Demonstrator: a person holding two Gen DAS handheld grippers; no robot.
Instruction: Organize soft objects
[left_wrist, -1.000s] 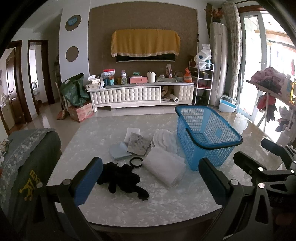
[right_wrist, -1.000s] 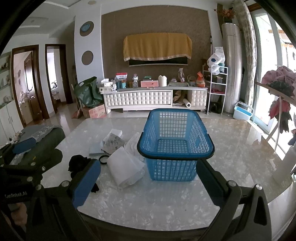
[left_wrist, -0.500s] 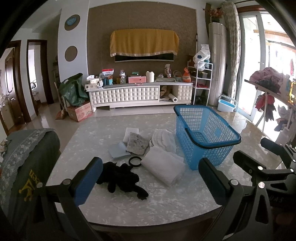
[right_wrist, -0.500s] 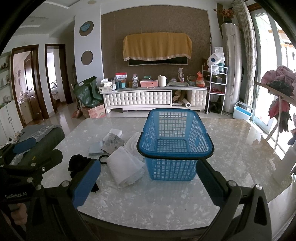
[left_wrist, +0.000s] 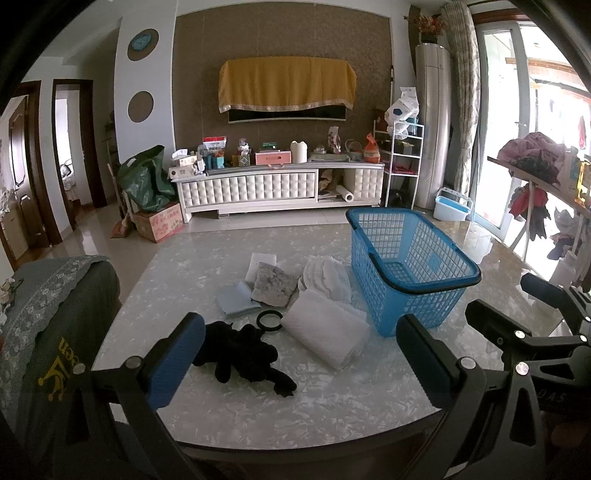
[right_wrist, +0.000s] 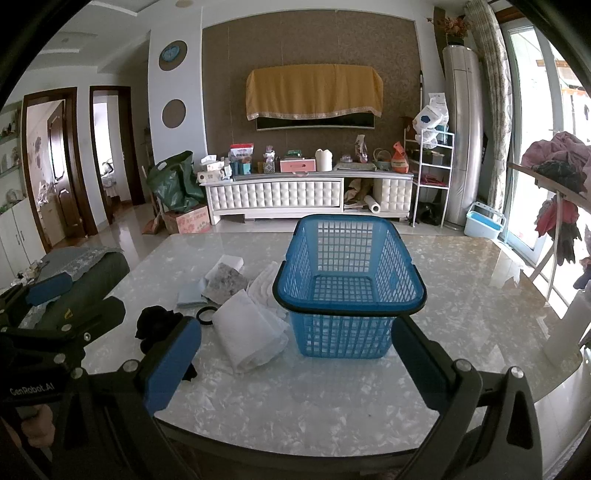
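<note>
A blue plastic basket (left_wrist: 410, 273) (right_wrist: 349, 284) stands empty on the marble table (left_wrist: 314, 406). Left of it lie a folded white towel (left_wrist: 325, 332) (right_wrist: 247, 332), a ruffled white cloth (left_wrist: 327, 277), a grey speckled cloth (left_wrist: 275, 284), a light blue cloth (left_wrist: 236, 302) and a black soft toy (left_wrist: 243, 354) (right_wrist: 155, 325). A black ring (left_wrist: 269, 318) rests between them. My left gripper (left_wrist: 301, 362) hovers open over the near table edge, facing the toy and towel. My right gripper (right_wrist: 295, 365) is open in front of the basket, holding nothing.
A chair with a grey-green cover (left_wrist: 48, 325) stands at the table's left side. Beyond the table are a white TV cabinet (left_wrist: 277, 188) with clutter, a green bag (left_wrist: 147, 181) on a box, and a clothes rack (left_wrist: 543, 184) at the right.
Both views have shifted only slightly; the left gripper drifted a little. The objects on the table have not moved and both grippers remain open.
</note>
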